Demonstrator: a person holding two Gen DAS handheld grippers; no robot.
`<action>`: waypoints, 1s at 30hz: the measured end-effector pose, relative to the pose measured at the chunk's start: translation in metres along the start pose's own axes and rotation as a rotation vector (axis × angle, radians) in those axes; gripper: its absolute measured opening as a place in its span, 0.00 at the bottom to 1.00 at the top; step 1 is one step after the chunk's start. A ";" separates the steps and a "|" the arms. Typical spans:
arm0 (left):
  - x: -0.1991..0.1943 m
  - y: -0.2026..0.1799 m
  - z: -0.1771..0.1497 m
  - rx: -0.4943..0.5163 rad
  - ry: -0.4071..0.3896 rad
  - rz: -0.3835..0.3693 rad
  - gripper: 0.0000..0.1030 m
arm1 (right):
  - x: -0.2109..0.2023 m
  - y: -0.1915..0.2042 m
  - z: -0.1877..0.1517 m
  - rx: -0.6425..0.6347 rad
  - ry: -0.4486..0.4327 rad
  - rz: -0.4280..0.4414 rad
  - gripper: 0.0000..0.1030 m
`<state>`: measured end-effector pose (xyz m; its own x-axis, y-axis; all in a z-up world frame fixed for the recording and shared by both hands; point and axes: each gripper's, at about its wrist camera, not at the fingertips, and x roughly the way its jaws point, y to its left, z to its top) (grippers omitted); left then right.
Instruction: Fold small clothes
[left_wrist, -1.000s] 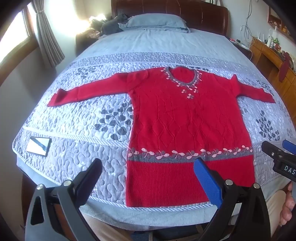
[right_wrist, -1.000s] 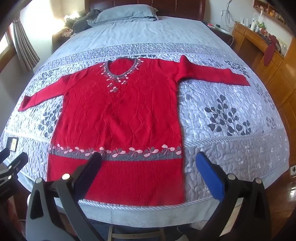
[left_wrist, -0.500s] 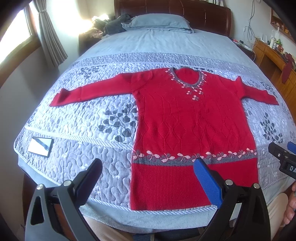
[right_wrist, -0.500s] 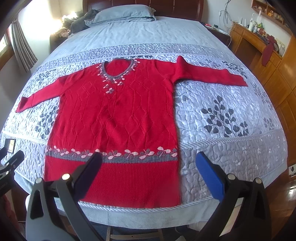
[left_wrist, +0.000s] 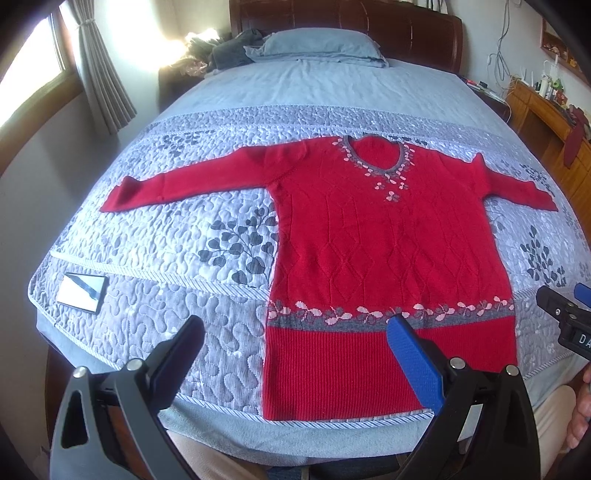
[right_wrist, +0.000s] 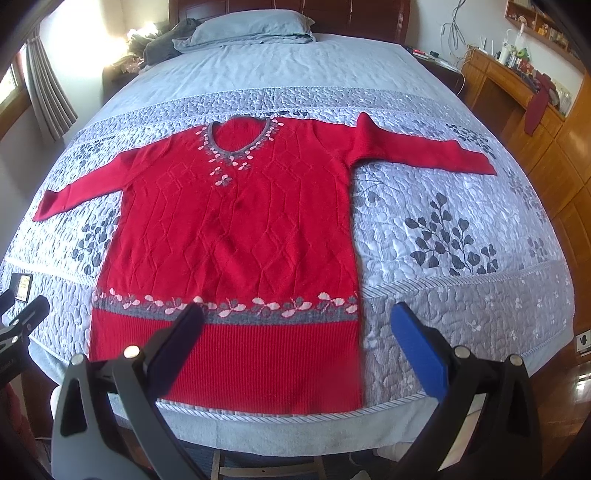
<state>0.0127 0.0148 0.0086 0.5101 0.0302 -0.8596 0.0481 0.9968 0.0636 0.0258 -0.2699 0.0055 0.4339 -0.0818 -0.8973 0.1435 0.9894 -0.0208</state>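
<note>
Holding both tools above the bed's near edge, I see the left gripper (left_wrist: 295, 334) and right gripper (right_wrist: 297, 319) with fingers spread apart, gripping nothing. Beyond them, the red knitted sweater with grey floral hem band (right_wrist: 236, 229) lies flat, sleeves outstretched, on the grey quilted leaf-pattern bedspread (right_wrist: 461, 295).

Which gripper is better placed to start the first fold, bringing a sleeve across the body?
Either, each for its own side. The left gripper hangs open nearer the sweater's left sleeve; the right gripper hangs open nearer the right sleeve.
</note>
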 end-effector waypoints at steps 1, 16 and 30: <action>0.000 0.000 0.000 0.000 0.000 0.001 0.96 | 0.000 0.000 0.000 -0.002 0.000 -0.002 0.98; 0.000 0.000 0.000 0.000 0.000 0.002 0.96 | 0.004 0.000 -0.001 -0.001 0.006 -0.001 0.98; 0.006 0.000 -0.001 0.003 0.010 0.000 0.96 | 0.008 0.001 -0.002 -0.002 0.013 -0.001 0.98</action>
<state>0.0150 0.0153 0.0024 0.5011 0.0308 -0.8648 0.0504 0.9966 0.0648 0.0278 -0.2696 -0.0022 0.4220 -0.0815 -0.9029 0.1426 0.9895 -0.0226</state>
